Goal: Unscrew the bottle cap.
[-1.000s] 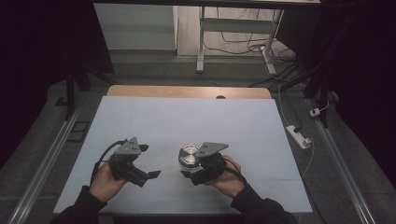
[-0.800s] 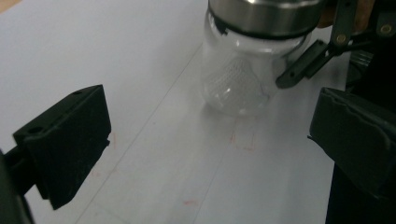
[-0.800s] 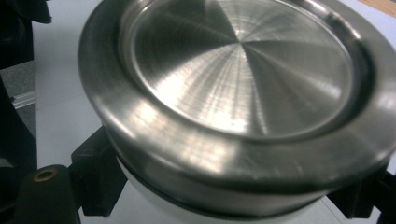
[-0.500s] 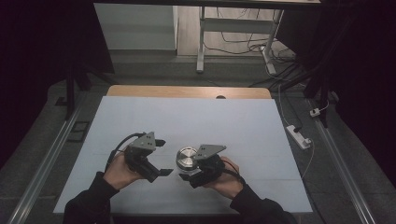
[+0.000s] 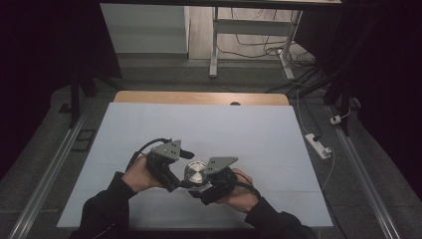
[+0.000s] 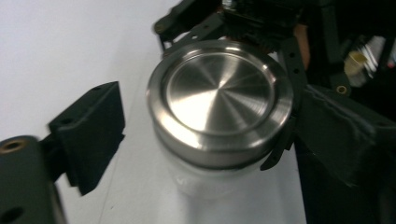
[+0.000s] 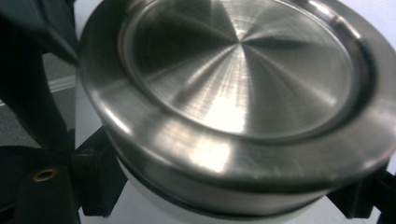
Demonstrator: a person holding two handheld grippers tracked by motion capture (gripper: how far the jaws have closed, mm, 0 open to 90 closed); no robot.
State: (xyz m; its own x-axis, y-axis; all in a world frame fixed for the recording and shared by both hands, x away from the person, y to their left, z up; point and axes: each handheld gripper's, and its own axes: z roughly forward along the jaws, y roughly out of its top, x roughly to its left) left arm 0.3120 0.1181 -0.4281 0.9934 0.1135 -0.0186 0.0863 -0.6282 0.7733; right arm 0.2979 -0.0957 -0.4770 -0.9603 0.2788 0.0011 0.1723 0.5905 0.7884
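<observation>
A jar with a brushed steel lid (image 5: 195,172) (image 6: 218,95) (image 7: 238,70) and a pale clear body stands near the front of the white table sheet (image 5: 224,129). My right gripper (image 5: 198,185) (image 7: 229,196) is shut on the jar's body just under the lid. My left gripper (image 5: 185,170) (image 6: 212,140) has come in from the left, and its jaws have just been closing with the lid between them. One of its fingers (image 6: 88,135) still stands apart from the rim. The other sits close against the far side.
A wooden table edge (image 5: 199,97) runs along the back. On the floor to the right lies a white power strip (image 5: 318,145) with cables. Metal rails (image 5: 45,174) flank the table.
My left gripper has moved right and slightly up to the jar, so its jaws now flank the lid. The right gripper and the jar have stayed put.
</observation>
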